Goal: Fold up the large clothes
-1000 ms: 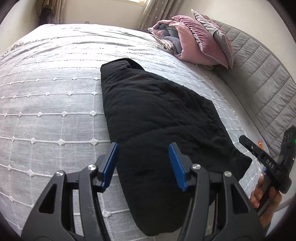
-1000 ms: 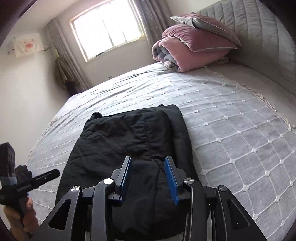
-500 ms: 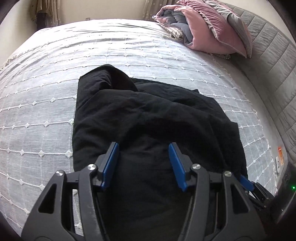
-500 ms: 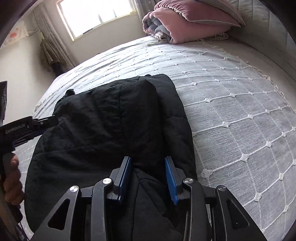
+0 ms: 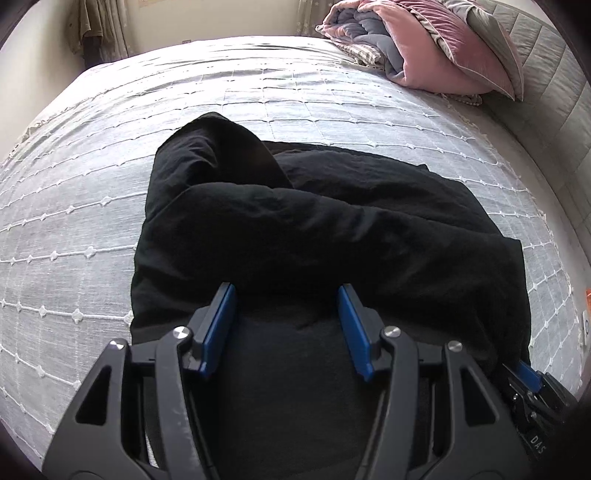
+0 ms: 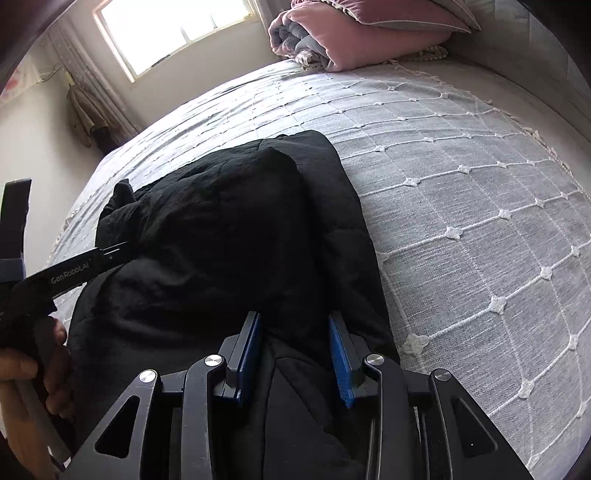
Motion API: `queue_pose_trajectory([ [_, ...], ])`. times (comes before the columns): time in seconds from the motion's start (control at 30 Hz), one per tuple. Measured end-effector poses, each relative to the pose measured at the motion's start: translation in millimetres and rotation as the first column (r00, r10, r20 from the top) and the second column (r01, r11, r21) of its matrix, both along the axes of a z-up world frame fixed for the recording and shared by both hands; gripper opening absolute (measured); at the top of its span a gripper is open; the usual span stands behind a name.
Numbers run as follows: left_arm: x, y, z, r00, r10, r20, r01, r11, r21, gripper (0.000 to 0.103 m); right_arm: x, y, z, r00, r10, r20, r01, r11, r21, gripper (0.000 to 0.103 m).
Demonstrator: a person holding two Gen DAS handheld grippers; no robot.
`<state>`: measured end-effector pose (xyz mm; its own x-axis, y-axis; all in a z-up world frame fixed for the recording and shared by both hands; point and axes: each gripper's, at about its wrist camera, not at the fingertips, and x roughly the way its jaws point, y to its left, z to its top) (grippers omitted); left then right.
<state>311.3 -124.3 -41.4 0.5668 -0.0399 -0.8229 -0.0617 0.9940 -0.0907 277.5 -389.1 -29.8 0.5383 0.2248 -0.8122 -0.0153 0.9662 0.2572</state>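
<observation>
A large black padded garment [image 5: 314, 229] lies partly folded on the bed, and it also shows in the right wrist view [image 6: 221, 236]. My left gripper [image 5: 288, 299] is open, with its blue pads astride the garment's near edge. My right gripper [image 6: 295, 325] is open too, a narrower gap, with black fabric between its pads at the near right edge. The left gripper shows at the left of the right wrist view [image 6: 74, 269], low against the garment. The right gripper's tip shows in the left wrist view's lower right corner [image 5: 528, 373].
The bed [image 5: 74, 229] has a grey quilted cover with white knots. A rolled pink and grey duvet with pillows [image 5: 424, 48] lies at the head, against a grey padded headboard [image 5: 546, 70]. A window [image 6: 177, 29] and hanging clothes [image 6: 85, 110] are on the far wall.
Both grippers have dropped down and forward onto the garment's near edge. The fabric has bunched up between them and a fold has risen across the middle.
</observation>
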Motion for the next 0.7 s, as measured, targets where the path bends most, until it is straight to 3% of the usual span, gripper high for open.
queue_pose_trajectory([
  [0.1, -8, -3, -1, 0.999, 0.003, 0.045, -0.004, 1.000, 0.018, 0.058, 3, -6, -5, 1.000, 0.002, -0.005, -0.002, 0.999, 0.036, 0.036],
  [0.3, -34, 29, 25, 0.998, 0.051, 0.038, -0.048, 0.996, -0.076, 0.058, -3, 6, 10, 0.998, 0.037, 0.042, -0.034, 0.997, -0.071, 0.041],
  [0.47, -103, 67, 29, 0.996, 0.085, 0.040, -0.078, 0.985, -0.154, 0.058, -19, 4, 36, 0.995, 0.028, 0.093, -0.019, 0.995, -0.099, 0.059],
  [0.53, -132, 70, 20, 0.999, 0.053, 0.006, -0.050, 0.979, -0.197, 0.058, -27, 4, 47, 0.992, 0.016, 0.127, 0.000, 0.992, -0.127, 0.066],
  [0.6, -161, 64, 19, 1.000, 0.006, 0.025, -0.001, 0.976, -0.216, 0.058, -32, 1, 51, 0.991, 0.001, 0.133, 0.017, 0.991, -0.133, 0.066],
  [0.7, -191, 37, 16, 0.993, -0.097, 0.068, 0.106, 0.983, -0.148, 0.058, -34, 1, 45, 0.995, -0.008, 0.099, 0.020, 0.992, -0.122, 0.066],
])
